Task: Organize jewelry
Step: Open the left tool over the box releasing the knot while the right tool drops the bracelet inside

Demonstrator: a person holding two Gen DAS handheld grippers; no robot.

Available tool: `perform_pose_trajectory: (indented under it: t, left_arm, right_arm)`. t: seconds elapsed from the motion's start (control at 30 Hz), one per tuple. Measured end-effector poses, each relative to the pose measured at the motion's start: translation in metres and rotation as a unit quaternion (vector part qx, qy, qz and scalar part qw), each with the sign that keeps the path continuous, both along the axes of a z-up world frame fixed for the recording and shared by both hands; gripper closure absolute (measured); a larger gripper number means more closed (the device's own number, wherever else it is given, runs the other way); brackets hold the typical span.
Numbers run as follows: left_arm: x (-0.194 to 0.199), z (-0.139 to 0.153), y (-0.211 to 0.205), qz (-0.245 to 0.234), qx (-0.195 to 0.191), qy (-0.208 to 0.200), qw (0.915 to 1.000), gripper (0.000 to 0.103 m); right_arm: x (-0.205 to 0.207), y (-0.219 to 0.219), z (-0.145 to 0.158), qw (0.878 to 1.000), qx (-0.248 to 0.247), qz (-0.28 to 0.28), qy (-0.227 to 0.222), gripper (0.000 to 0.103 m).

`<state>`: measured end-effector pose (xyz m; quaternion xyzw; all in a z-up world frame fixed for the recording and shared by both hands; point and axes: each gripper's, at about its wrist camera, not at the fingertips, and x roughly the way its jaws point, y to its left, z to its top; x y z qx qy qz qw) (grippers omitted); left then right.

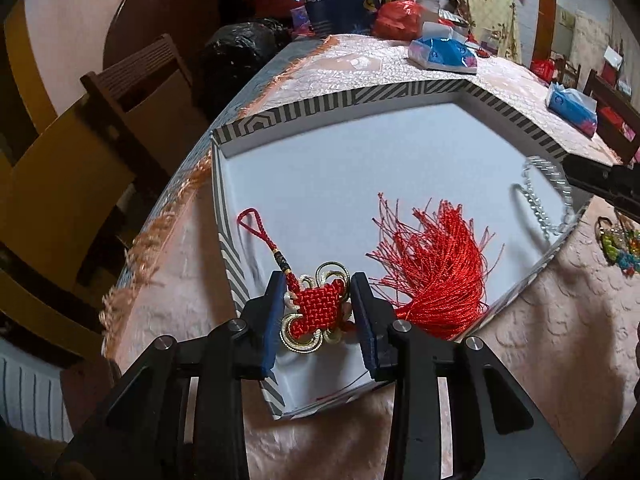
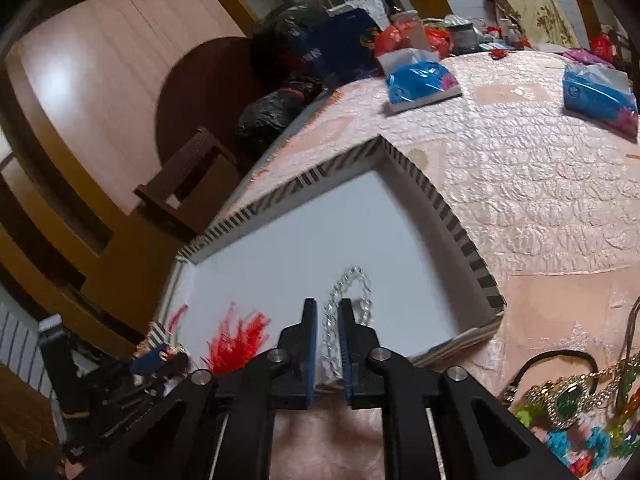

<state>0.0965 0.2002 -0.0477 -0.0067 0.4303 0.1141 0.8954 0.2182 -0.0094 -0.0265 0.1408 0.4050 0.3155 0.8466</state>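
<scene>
A shallow tray with a striped rim [image 1: 360,98] [image 2: 452,216] and a white floor lies on the pink tablecloth. My left gripper [image 1: 317,280] is shut on a red knot ornament [image 1: 320,304] with gold loops, low over the tray's near left corner. Its red tassel [image 1: 440,264] [image 2: 236,340] is spread on the tray floor. My right gripper [image 2: 327,303] stands slightly open at the tray's near right side. A silver chain [image 2: 360,280] [image 1: 536,208] lies on the floor between its jaws, and the pads are not pressing on it.
A pile of coloured jewellery [image 2: 572,396] [image 1: 618,244] and a black cord [image 2: 560,356] lie on the cloth right of the tray. Two blue tissue packs [image 2: 420,80] [image 2: 600,96] sit farther back. The fringed table edge [image 1: 160,232] and a wooden chair [image 1: 132,80] are on the left.
</scene>
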Motion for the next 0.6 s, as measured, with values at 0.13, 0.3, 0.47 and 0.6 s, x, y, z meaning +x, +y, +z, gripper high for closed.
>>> perform_pose_trajectory:
  t: [0.13, 0.3, 0.47, 0.6]
  left_arm:
    - [-0.003, 0.003, 0.002, -0.002, -0.017, 0.002, 0.9999, 0.063]
    - [-0.003, 0.015, -0.003, -0.004, 0.01, -0.008, 0.9999, 0.035]
    - [0.004, 0.023, -0.001, 0.0, 0.031, -0.013, 0.9994, 0.03]
    - [0.008, 0.032, -0.003, 0.007, 0.027, -0.021, 0.9994, 0.03]
  right_arm:
    - [-0.012, 0.004, 0.011, 0.999, 0.023, 0.025, -0.007, 0.073]
    - [-0.026, -0.007, 0.029, 0.999, 0.021, 0.016, -0.024, 0.073]
    - [-0.046, -0.042, 0.036, 0.998, -0.032, -0.015, -0.047, 0.073]
    - [-0.06, -0.089, 0.03, 0.993, -0.095, -0.05, -0.045, 0.073]
